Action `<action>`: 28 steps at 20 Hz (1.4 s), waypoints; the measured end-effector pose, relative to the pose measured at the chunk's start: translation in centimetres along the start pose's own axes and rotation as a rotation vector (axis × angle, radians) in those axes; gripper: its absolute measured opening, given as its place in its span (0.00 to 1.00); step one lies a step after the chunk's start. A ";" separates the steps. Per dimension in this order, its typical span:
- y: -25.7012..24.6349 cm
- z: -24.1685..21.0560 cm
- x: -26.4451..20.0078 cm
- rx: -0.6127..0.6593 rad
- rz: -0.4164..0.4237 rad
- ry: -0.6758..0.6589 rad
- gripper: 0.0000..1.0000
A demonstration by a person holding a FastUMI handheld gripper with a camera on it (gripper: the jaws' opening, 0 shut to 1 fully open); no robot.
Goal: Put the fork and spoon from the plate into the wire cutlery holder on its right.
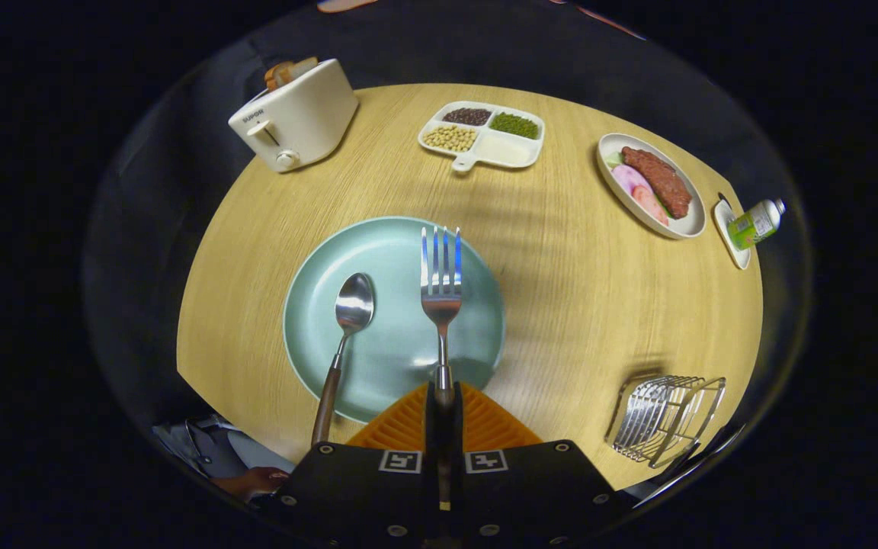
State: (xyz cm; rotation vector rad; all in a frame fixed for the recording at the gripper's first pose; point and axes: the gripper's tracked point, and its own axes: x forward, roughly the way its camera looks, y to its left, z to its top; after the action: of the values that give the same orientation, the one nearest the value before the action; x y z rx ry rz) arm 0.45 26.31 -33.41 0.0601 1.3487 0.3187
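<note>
Fork (441, 293) in gripper (443, 396), tines forward

A steel fork (441, 293) stands lifted over the pale green plate (393, 320), tines pointing away. A wooden-handled spoon (344, 343) rests across the plate's left rim. The wire cutlery holder (666, 419) sits lower right.
</note>
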 end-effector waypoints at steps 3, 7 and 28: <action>-3.1 0.0 -3.2 0.048 -0.024 -0.054 0.06; -7.9 -1.2 -7.3 0.100 -0.062 -0.109 0.06; -21.4 -12.8 -7.4 -0.004 -0.009 0.110 0.08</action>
State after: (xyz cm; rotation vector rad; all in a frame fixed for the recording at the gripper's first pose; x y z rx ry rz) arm -9.15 2.19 -34.07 0.0334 1.4567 0.3215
